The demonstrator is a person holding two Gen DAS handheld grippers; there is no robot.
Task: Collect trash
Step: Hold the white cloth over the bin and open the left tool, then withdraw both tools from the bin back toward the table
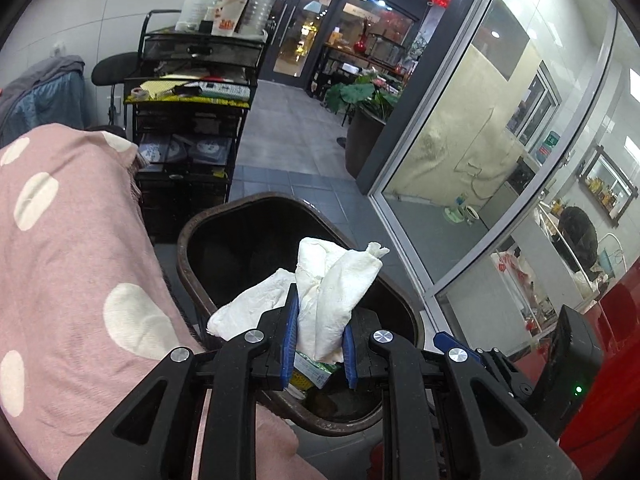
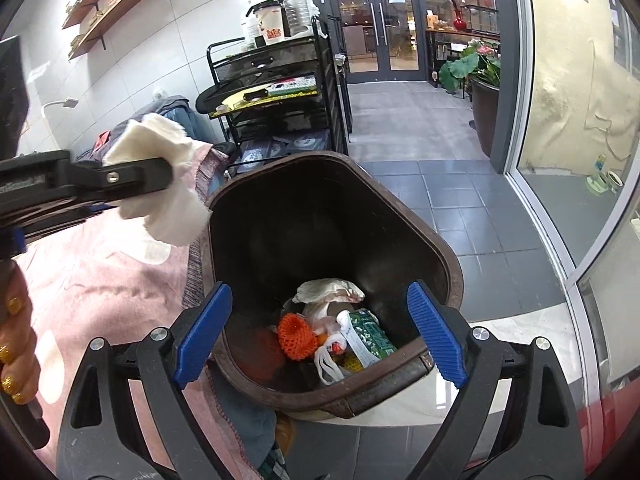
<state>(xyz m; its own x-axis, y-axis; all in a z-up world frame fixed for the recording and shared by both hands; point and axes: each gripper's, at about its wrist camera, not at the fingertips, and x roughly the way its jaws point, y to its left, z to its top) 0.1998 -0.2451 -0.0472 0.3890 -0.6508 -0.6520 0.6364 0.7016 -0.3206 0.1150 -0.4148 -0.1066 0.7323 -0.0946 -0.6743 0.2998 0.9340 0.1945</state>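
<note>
My left gripper (image 1: 318, 320) is shut on a crumpled white paper tissue (image 1: 328, 288), held above the near rim of a dark brown trash bin (image 1: 192, 264). From the right wrist view the same tissue (image 2: 168, 184) hangs at the bin's left rim (image 2: 436, 248), clamped by the left gripper (image 2: 170, 176). My right gripper (image 2: 320, 324) stands wide open over the bin's near edge, nothing between its blue pads (image 2: 434, 332). Inside the bin lie an orange net (image 2: 295, 338), a green packet (image 2: 368, 338) and white wrappers (image 2: 328, 292).
A pink blanket with white dots (image 1: 72, 248) covers the surface left of the bin. A black mesh cart (image 1: 192, 92) with bottles stands behind. Grey tiled floor (image 2: 408, 128) runs to glass doors; a glass wall (image 1: 500, 140) and a potted plant (image 1: 364, 108) are on the right.
</note>
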